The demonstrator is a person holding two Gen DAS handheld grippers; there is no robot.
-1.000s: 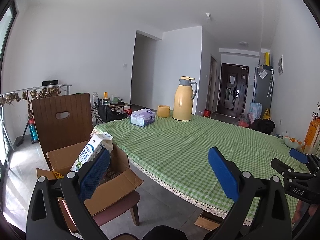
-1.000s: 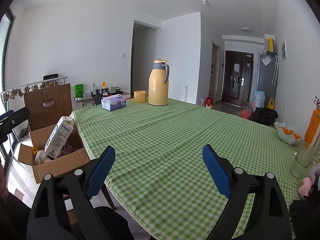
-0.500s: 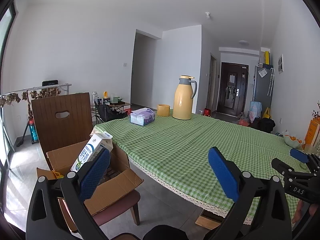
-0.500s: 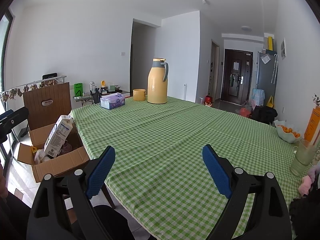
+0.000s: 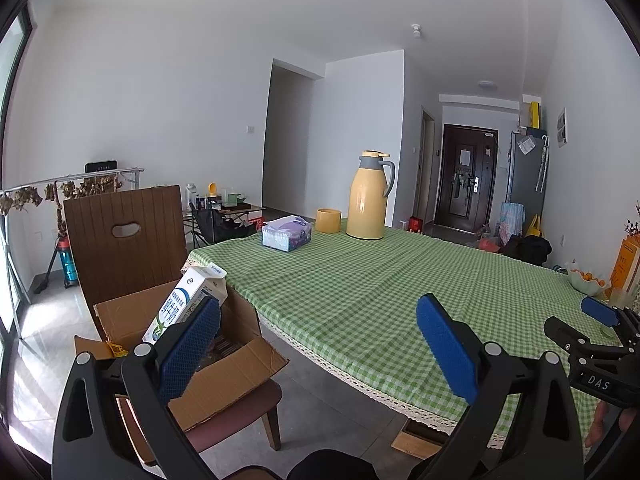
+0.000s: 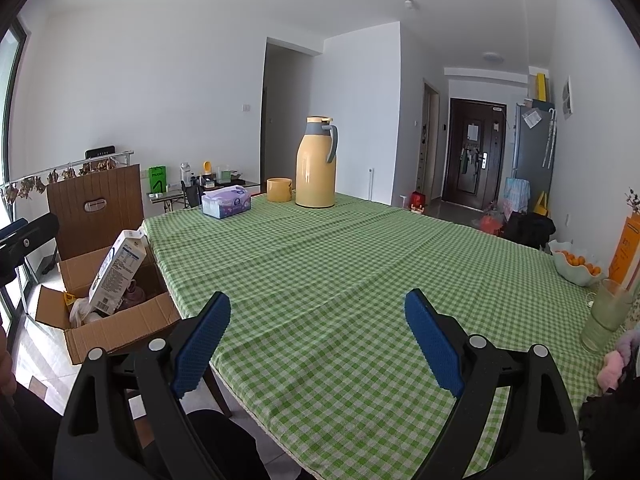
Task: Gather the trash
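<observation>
An open cardboard box (image 5: 224,376) sits on a brown chair (image 5: 124,236) at the table's left end. A white and blue milk carton (image 5: 188,300) leans upright inside it, with other trash below. The box (image 6: 116,324) and the carton (image 6: 118,270) also show in the right wrist view. My left gripper (image 5: 318,344) is open and empty, held above the floor between box and table. My right gripper (image 6: 318,336) is open and empty over the green checked tablecloth (image 6: 360,264); its tip shows at the right of the left wrist view (image 5: 600,314).
On the table's far end stand a yellow thermos (image 6: 316,164), a yellow cup (image 6: 279,189) and a tissue box (image 6: 226,201). A fruit bowl (image 6: 576,270), a glass (image 6: 606,316) and a pink cloth (image 6: 618,360) are at the right edge. A side table stands behind.
Both views have shifted very slightly; the grippers stay open and nothing else has moved.
</observation>
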